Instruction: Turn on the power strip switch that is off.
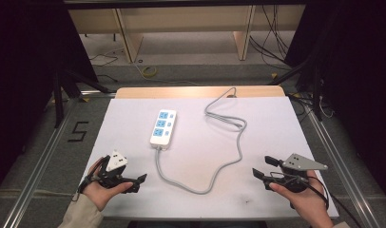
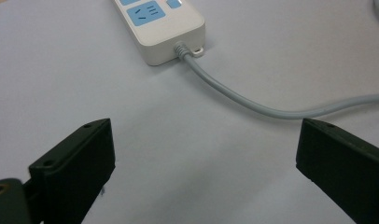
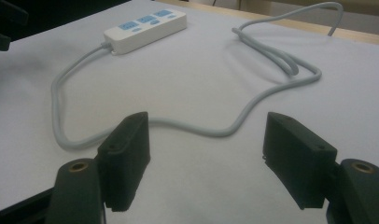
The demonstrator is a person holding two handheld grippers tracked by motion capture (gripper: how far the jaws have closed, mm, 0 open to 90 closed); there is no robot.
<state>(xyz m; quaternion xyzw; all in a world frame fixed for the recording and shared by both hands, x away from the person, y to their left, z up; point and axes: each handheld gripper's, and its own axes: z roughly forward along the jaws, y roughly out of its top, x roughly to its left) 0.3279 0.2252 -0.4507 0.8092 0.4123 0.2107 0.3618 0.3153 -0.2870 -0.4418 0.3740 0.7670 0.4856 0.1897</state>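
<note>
A white power strip [image 1: 163,127] with blue sockets lies on the white table [image 1: 276,123], left of centre. Its grey cable [image 1: 229,164] loops toward the near edge, then winds back to the far edge. My left gripper [image 1: 130,171] rests at the near left in a hand, open, pointing at the strip's cable end [image 2: 180,46]. In the left gripper view the left gripper [image 2: 204,140] has bare table between its jaws. My right gripper [image 1: 262,166] sits at the near right, open. In the right gripper view the right gripper [image 3: 206,135] faces the cable [image 3: 253,102] and the strip [image 3: 145,25].
A wooden board edge [image 1: 181,91] runs along the table's far side. Metal frame rails [image 1: 341,166] flank the table. A black "5" mark [image 1: 78,131] is on the floor at left. Loose wires and wooden furniture legs [image 1: 242,45] lie beyond.
</note>
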